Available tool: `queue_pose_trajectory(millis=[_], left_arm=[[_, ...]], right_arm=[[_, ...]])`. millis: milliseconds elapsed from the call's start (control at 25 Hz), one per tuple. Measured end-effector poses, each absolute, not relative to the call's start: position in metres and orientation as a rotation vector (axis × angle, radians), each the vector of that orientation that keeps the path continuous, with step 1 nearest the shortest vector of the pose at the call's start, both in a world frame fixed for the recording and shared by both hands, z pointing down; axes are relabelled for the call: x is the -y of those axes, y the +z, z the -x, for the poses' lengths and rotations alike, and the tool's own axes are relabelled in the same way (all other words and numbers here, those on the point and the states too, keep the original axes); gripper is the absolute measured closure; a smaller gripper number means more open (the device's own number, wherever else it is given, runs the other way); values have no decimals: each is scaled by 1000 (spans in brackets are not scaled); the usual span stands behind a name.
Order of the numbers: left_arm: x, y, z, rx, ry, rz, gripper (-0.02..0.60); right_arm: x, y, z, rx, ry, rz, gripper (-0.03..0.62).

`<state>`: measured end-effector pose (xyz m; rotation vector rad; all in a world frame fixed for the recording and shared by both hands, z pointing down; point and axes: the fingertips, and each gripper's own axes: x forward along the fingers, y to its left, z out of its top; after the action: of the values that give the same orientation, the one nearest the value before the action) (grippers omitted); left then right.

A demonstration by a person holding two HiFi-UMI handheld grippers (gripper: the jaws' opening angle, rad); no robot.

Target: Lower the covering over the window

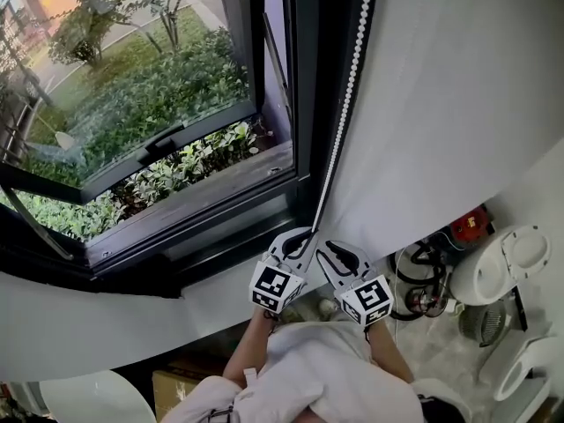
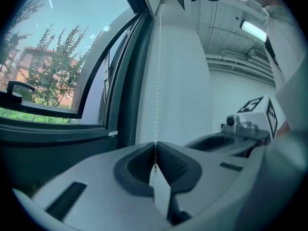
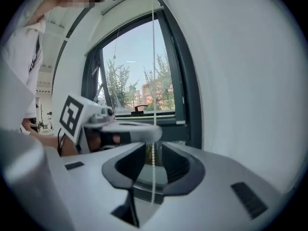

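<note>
beside the dark window frame (image 1: 301,77) the bead chain (image 1: 351,77) hung straight. our left gripper (image 2: 155,154) was clamped on it; our right gripper (image 3: 153,160) held its jaws apart around it, not pressing. we judged the right should close higher, then pull straight down.

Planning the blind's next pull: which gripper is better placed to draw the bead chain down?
Left, probably: the left gripper is shut on the bead chain; the right gripper has open fingers, chain loose between.
</note>
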<state>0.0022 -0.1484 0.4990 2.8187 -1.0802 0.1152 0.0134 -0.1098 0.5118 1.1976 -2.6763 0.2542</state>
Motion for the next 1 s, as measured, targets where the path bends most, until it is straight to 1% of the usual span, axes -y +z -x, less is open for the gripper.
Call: queue_pose_trajectory(millis=[240, 520, 760, 880, 920, 960, 1000], left_arm=[[147, 503, -6, 1072, 104, -2814, 563], [140, 526, -12, 1051, 149, -2795, 563], [138, 529, -13, 1052, 139, -2796, 563], [138, 529, -13, 1057, 134, -2798, 563], [138, 529, -13, 1057, 132, -2799, 563], [138, 529, -13, 1058, 129, -2800, 563], [138, 529, -13, 1058, 129, -2801, 563]], right_arm=[[118, 444, -17, 2775, 97, -1238, 490], [132, 381, -11, 2849, -74, -1270, 490], [142, 337, -3, 2903, -220, -1289, 497], [146, 325, -1, 2908, -263, -1302, 515], [148, 323, 1, 2903, -271, -1304, 559], [149, 323, 2, 2902, -271, -1305, 583], [149, 323, 3, 2910, -261, -1308, 592]])
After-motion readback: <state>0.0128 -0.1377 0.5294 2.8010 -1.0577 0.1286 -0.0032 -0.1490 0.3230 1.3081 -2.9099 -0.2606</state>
